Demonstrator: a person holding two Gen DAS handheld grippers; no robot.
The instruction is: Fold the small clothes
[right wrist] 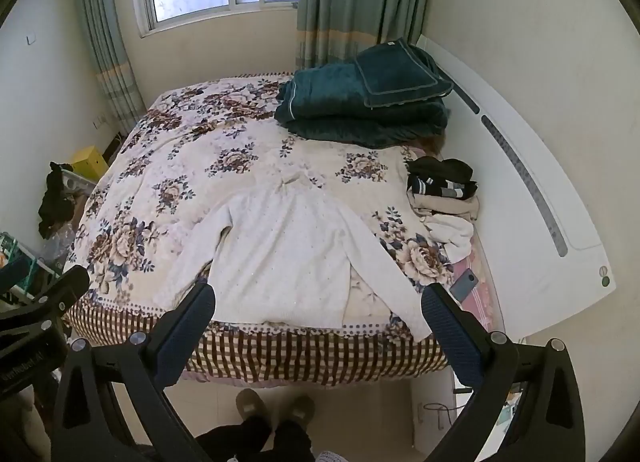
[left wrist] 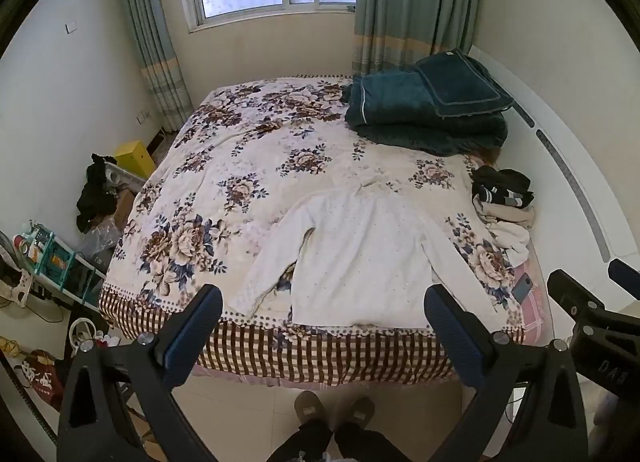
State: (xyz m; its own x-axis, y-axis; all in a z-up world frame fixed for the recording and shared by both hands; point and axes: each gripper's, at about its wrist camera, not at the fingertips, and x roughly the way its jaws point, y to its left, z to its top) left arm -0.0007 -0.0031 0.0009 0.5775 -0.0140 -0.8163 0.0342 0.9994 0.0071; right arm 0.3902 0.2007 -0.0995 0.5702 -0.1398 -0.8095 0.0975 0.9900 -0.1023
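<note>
A small white long-sleeved sweater lies flat on the floral bedspread, hem toward the near bed edge, both sleeves spread out and down. My left gripper hangs open above the near edge, nothing between its blue-padded fingers. In the right wrist view my right gripper is likewise open and empty, framing the sweater's hem. A small heap of black, striped, beige and white clothes sits at the bed's right side.
Folded teal blankets lie at the far right corner. A phone rests on the pink sheet at the right edge. A white headboard runs along the right. Clutter and a shelf stand left. The person's slippers show below.
</note>
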